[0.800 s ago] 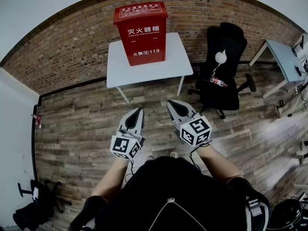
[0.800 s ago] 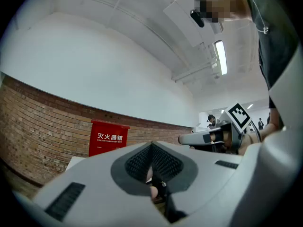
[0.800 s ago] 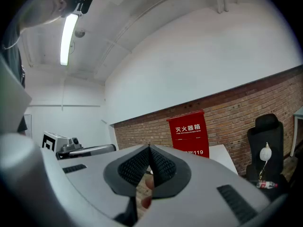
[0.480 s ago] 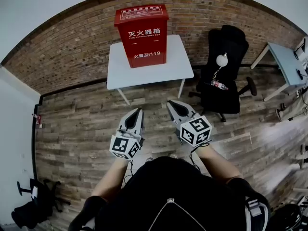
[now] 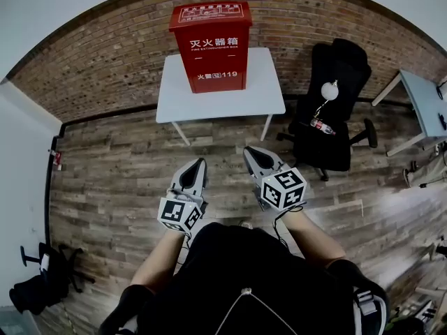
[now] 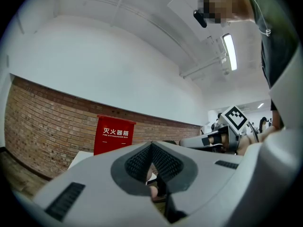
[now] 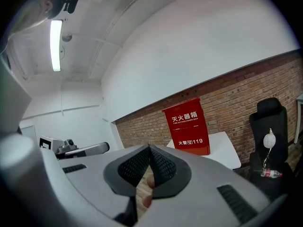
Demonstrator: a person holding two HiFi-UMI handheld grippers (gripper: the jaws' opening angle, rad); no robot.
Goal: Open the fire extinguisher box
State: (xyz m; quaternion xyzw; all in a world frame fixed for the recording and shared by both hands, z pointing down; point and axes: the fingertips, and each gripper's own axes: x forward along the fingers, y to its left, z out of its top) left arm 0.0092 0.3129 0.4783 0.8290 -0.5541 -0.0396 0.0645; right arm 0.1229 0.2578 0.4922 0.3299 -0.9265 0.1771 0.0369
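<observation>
At bottom centre, a person in a black top holds two smooth grey grippers side by side: the left gripper and the right gripper are each clenched, ribbed black pads pressed together on nothing. Beyond them spreads a weathered wood-plank floor. At upper centre, well apart from both grippers, a white rectangular table carries the tall, boxy red fire extinguisher box, upright with its door closed. A black office chair stands at the table's right, before a brown brick wall.

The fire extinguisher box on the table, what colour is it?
Red with white lettering; the fire extinguisher box shows best in the head view.
</observation>
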